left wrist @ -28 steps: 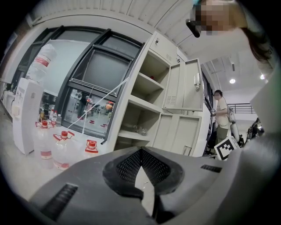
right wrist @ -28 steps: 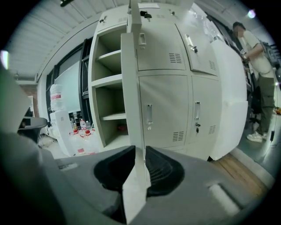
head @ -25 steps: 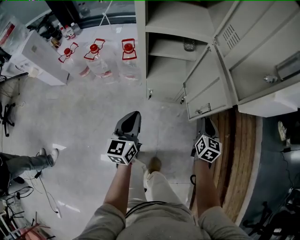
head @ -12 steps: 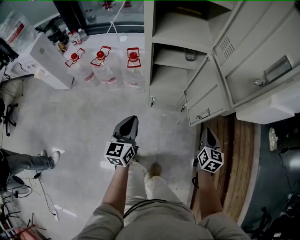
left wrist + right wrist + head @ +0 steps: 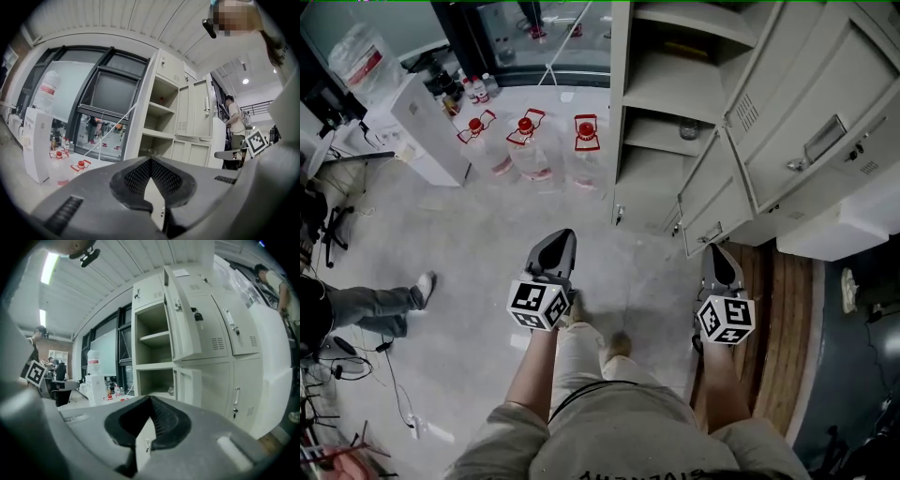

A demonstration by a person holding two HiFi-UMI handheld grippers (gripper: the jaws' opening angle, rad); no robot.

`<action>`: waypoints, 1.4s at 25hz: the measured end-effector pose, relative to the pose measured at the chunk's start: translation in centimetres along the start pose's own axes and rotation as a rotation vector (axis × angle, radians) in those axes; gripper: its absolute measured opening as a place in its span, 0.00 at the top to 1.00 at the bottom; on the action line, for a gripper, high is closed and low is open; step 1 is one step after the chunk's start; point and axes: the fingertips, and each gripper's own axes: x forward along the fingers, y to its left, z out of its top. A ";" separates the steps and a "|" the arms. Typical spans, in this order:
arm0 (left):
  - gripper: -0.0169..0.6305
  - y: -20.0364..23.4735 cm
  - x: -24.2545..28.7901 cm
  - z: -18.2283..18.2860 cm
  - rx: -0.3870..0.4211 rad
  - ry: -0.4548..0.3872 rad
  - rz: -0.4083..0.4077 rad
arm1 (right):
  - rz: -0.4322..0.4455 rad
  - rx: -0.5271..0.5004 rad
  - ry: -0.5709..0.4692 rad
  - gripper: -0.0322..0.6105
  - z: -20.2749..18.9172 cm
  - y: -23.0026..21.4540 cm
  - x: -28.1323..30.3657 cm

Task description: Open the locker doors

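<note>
Head view, lockers: the tall pale-grey metal locker bank (image 5: pixel 622 112) has its left column standing open. The small lower grey door (image 5: pixel 712 202) and the large upper grey door with a recessed handle (image 5: pixel 816 112) are both swung out.
Head view, grippers: the dark left gripper (image 5: pixel 560 240) hangs over bare floor. The dark right gripper (image 5: pixel 719 251) is near the lower door's free edge, not touching it.
Head view, change: the view has tipped up and now shows more of the upper doors.
Left gripper view: the left gripper (image 5: pixel 151 160) has its jaws together and empty, aimed at the open shelves (image 5: pixel 157 122).
Right gripper view: the right gripper (image 5: pixel 151 399) has just been closing its jaws, which now meet on nothing.
Task meaning: the lower door looks finished. The right-hand doors with bar handles (image 5: pixel 243 333) are still shut, so they are probably next.
</note>
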 end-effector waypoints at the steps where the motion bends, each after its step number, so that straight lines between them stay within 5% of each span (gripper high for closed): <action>1: 0.98 -0.1 -0.5 0.6 0.001 -0.004 0.000 | 0.016 -0.006 -0.013 0.95 0.8 0.6 -0.2; 23: 0.98 -4.3 -8.5 10.6 0.095 -0.114 0.004 | 0.211 -0.030 -0.203 0.95 9.7 7.0 -6.7; 35: 0.98 -5.7 -5.6 13.3 0.135 -0.128 -0.038 | 0.228 -0.055 -0.212 0.95 11.9 6.4 -6.9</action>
